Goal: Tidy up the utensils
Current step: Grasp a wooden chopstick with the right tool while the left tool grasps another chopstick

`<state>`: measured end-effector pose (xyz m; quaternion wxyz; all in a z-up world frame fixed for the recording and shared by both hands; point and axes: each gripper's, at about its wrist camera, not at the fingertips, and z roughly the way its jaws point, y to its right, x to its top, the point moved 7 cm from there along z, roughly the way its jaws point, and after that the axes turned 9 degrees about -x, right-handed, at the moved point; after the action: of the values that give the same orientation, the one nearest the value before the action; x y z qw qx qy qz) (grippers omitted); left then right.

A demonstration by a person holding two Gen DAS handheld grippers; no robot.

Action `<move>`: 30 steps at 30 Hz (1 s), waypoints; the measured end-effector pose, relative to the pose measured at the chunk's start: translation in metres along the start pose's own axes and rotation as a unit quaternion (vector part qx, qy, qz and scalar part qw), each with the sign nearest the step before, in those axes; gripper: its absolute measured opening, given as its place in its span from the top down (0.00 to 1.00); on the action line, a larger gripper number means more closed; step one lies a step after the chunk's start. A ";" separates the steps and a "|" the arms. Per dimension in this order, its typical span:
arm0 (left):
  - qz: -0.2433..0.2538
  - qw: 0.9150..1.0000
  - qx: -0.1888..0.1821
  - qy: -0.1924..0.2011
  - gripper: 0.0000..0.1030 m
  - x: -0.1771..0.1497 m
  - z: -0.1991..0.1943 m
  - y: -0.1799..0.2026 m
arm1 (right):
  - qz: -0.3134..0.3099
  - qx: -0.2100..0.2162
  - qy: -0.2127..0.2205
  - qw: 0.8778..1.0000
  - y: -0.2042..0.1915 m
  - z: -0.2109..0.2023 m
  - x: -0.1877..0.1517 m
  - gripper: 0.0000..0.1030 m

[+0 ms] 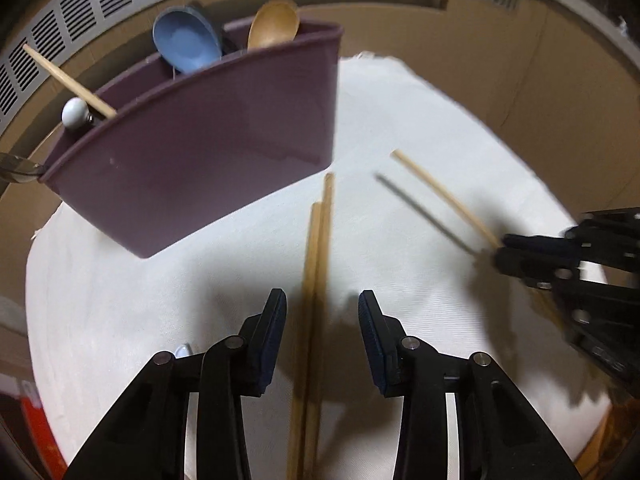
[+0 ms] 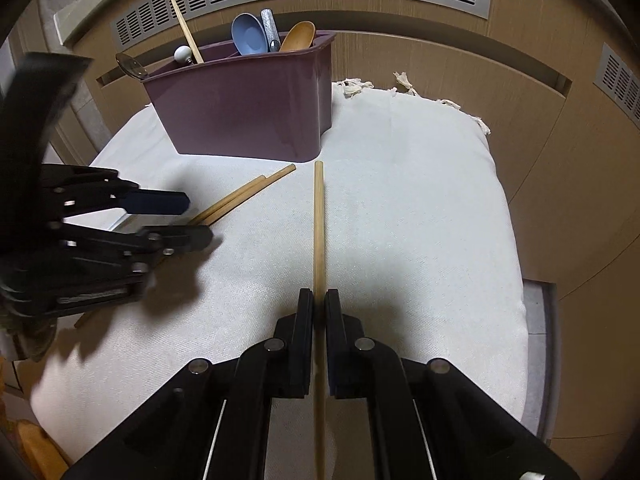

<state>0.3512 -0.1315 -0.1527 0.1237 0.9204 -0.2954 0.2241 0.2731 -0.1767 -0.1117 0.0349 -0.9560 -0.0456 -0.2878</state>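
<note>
Left gripper (image 1: 322,312) straddles two chopsticks; right gripper (image 2: 319,308) is clamped on a single one.

Left wrist view: the jaws stand apart around a pair of chopsticks (image 1: 316,264) lying side by side on the white cloth (image 1: 400,120), the pads clear of the wood. The purple caddy (image 1: 224,140) stands just beyond, holding a blue spoon (image 1: 186,42), a wooden spoon (image 1: 274,24) and one upright chopstick (image 1: 68,80). At the right edge the other gripper looks blurred, so its grip is hard to judge here.
Right wrist view: the jaws are pressed together on one chopstick (image 2: 319,232), which points toward the caddy's base. The pair lies to the left, between the open jaws there.
</note>
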 end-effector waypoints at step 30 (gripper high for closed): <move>-0.013 0.999 -0.046 -0.003 0.85 0.025 0.009 0.009 | 0.002 0.014 -0.005 1.000 -0.005 0.005 -0.004 0.94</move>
<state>0.3668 -0.1545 -0.1479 0.1682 0.9180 -0.2941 0.2058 0.2726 -0.1711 -0.1180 0.0487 -0.9568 -0.0483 -0.2827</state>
